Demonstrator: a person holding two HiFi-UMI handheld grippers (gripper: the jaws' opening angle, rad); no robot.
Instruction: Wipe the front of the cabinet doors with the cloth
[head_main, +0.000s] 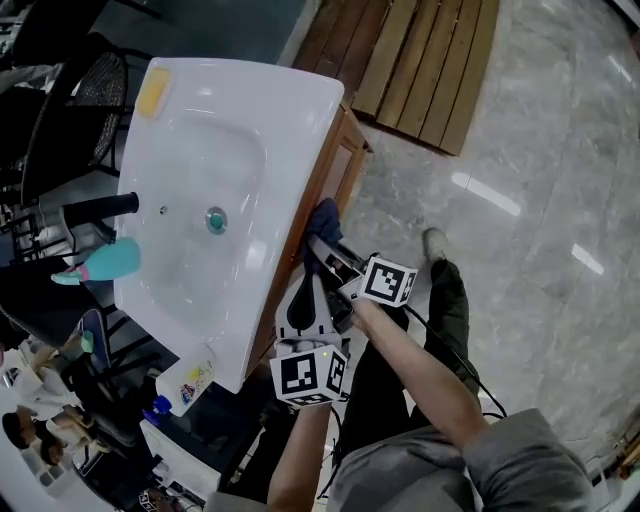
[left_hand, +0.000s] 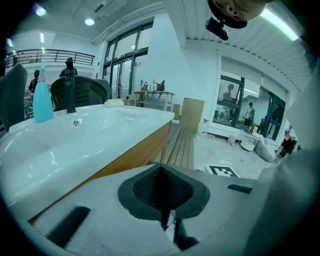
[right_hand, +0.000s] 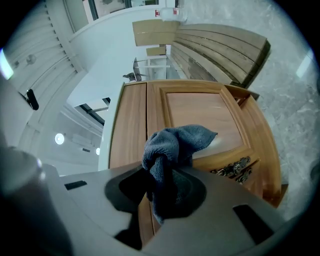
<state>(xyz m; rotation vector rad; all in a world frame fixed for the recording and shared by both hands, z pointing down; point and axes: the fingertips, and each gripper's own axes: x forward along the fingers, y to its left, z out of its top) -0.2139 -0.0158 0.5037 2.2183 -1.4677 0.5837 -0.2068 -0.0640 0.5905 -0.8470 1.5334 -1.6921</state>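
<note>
A wooden cabinet (head_main: 337, 165) carries a white sink (head_main: 250, 120). My right gripper (head_main: 325, 250) is shut on a crumpled blue-grey cloth (head_main: 324, 218), which rests against the cabinet's front just below the sink rim. In the right gripper view the cloth (right_hand: 172, 142) bulges out of the right gripper (right_hand: 162, 187) and touches the panelled door (right_hand: 205, 117), near its ornate metal handle (right_hand: 235, 167). My left gripper (head_main: 303, 292) hangs beside the right one, close to the cabinet front. It looks along the sink top (left_hand: 75, 145), and the left gripper (left_hand: 167, 220) is shut with nothing in it.
On the sink stand a black faucet (head_main: 100, 208), a teal bottle (head_main: 105, 260), a yellow sponge (head_main: 153, 93) and a white bottle (head_main: 185, 385) at the near corner. A slatted wooden bench (head_main: 420, 60) lies beyond the cabinet on the marble floor. The person's shoe (head_main: 435, 245) is right of the grippers.
</note>
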